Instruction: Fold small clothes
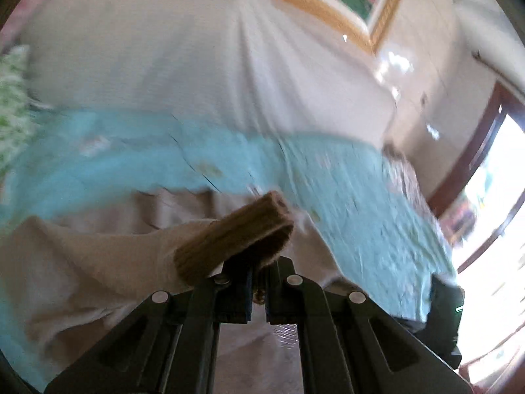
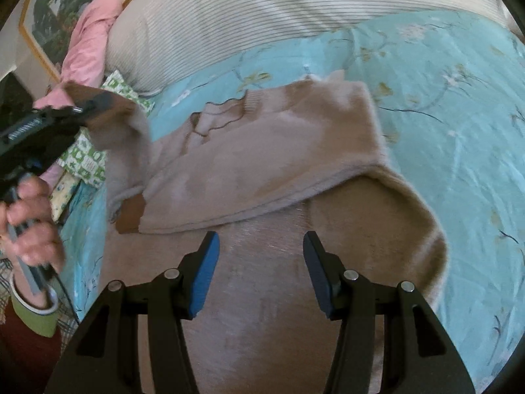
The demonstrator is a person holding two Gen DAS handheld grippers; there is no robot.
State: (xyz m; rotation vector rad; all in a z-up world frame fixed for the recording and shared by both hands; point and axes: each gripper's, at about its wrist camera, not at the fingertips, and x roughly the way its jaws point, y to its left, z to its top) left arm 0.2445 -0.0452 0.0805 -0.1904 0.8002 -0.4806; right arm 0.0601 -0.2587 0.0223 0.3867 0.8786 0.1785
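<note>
A beige fuzzy sweater (image 2: 262, 151) lies partly folded on a light blue floral bedsheet (image 2: 443, 98). My left gripper (image 1: 258, 282) is shut on the sweater's brown ribbed sleeve cuff (image 1: 236, 233) and holds it lifted. In the right wrist view the left gripper (image 2: 95, 103) shows at the left with the sleeve (image 2: 131, 151) hanging from it. My right gripper (image 2: 261, 246) is open and empty, just above the sweater's lower body. The sweater (image 1: 82, 262) also shows in the left wrist view.
A large white striped pillow (image 2: 262, 16) lies at the head of the bed. A pink garment (image 2: 88, 36) and a green patterned cloth (image 2: 88, 154) lie at the left. A framed picture (image 2: 65, 6) hangs on the wall. A bright doorway (image 1: 492, 197) is at the right.
</note>
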